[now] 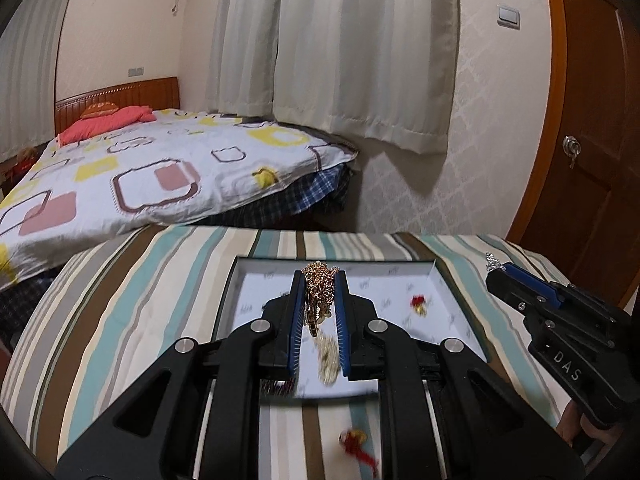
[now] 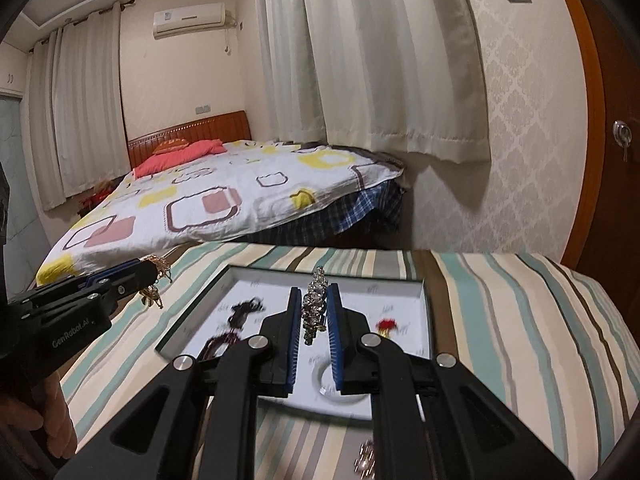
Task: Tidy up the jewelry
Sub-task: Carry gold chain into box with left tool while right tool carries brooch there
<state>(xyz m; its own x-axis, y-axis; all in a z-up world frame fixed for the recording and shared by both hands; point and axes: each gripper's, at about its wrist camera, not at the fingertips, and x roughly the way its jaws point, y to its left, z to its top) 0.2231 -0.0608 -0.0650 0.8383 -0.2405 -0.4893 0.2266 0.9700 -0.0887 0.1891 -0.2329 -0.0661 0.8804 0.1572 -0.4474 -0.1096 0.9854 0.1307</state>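
My left gripper (image 1: 321, 276) is shut on a bunched gold chain (image 1: 319, 294) and holds it above a shallow white box (image 1: 256, 272) on the striped cloth. My right gripper (image 2: 316, 292) is shut on a silver sparkly chain (image 2: 314, 308) above the same box (image 2: 424, 300). In the box lie a small red and gold charm (image 2: 386, 326), a dark bead piece (image 2: 240, 312) and a pale ring (image 2: 320, 384). The right gripper also shows at the right of the left wrist view (image 1: 496, 270), the left gripper at the left of the right wrist view (image 2: 150, 270).
A red and gold trinket (image 1: 358, 446) lies on the striped cloth (image 1: 140, 300) in front of the box. A small silver piece (image 2: 366, 460) lies near the front edge. A bed (image 1: 160, 168) stands behind, a wooden door (image 1: 592, 120) at right.
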